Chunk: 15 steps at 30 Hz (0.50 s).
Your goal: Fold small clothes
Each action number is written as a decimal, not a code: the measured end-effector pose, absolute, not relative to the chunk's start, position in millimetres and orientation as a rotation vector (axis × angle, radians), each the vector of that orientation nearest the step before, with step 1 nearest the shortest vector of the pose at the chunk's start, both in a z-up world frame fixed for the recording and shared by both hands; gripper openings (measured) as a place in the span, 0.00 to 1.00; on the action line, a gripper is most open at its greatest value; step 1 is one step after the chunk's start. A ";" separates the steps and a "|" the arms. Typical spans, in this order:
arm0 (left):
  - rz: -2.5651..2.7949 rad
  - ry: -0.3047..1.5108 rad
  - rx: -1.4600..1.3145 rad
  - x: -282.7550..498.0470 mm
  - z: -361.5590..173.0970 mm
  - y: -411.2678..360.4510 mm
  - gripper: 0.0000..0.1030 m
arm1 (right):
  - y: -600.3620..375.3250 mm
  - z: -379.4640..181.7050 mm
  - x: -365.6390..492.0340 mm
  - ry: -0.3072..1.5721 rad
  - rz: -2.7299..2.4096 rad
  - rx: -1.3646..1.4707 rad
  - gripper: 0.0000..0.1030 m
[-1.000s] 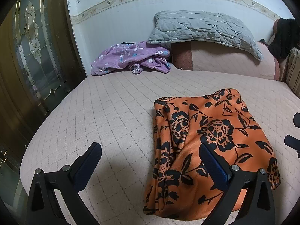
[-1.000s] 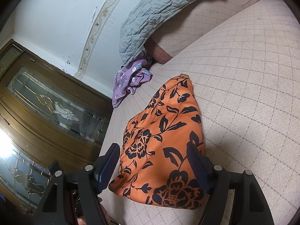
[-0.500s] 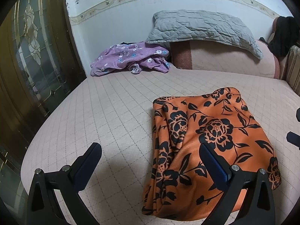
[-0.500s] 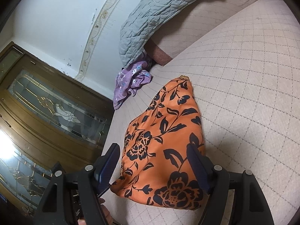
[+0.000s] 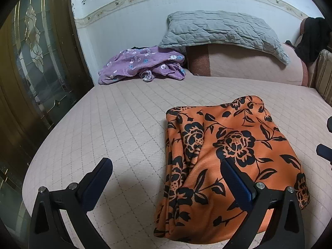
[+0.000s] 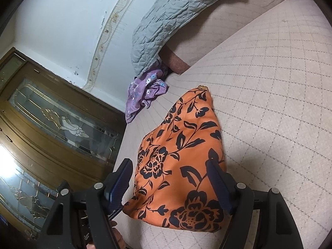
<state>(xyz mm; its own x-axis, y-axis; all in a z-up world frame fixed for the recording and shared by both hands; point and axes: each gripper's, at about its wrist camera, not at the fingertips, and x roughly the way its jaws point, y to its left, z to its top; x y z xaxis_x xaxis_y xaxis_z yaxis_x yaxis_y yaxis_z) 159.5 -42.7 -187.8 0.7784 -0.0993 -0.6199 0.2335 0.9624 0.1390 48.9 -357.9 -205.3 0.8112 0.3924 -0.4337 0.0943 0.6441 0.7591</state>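
Observation:
A folded orange cloth with black flowers (image 5: 226, 161) lies on the pink quilted bed (image 5: 124, 124); it also shows in the right wrist view (image 6: 178, 166). My left gripper (image 5: 166, 172) is open and empty above the cloth's near left edge, its right finger over the cloth. My right gripper (image 6: 169, 172) is open and empty, its fingers astride the cloth's near end. The right gripper's fingertips (image 5: 323, 151) show at the right edge of the left wrist view.
A crumpled purple flowered garment (image 5: 143, 66) lies at the bed's far left by the wall, also in the right wrist view (image 6: 145, 95). A grey quilted pillow (image 5: 220, 31) rests on a pink bolster (image 5: 249, 66). A wooden door with glass panes (image 5: 31, 62) stands left.
Both grippers have drifted only slightly; the cloth has not moved and both grippers stay open.

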 end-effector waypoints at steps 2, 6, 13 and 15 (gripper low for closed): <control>-0.182 0.656 0.216 159.7 -188.0 -43.0 1.00 | -357.3 -204.6 48.7 0.618 0.185 0.864 0.74; -0.183 0.659 0.213 160.2 -187.9 -42.8 1.00 | -356.8 -204.2 49.3 0.618 0.189 0.862 0.74; -0.180 0.679 0.213 164.0 -192.2 -47.3 1.00 | -361.2 -210.5 52.4 0.631 0.171 0.882 0.74; -0.182 0.685 0.208 165.2 -192.5 -48.9 1.00 | -363.6 -211.5 52.0 0.627 0.164 0.894 0.74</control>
<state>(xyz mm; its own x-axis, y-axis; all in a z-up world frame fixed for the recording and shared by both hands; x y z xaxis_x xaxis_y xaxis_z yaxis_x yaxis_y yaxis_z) 165.2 -48.9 -192.5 0.7602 -0.0975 -0.6423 0.2338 0.9635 0.1305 52.0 -363.6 -211.5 0.8106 0.3858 -0.4405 0.1197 0.6272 0.7696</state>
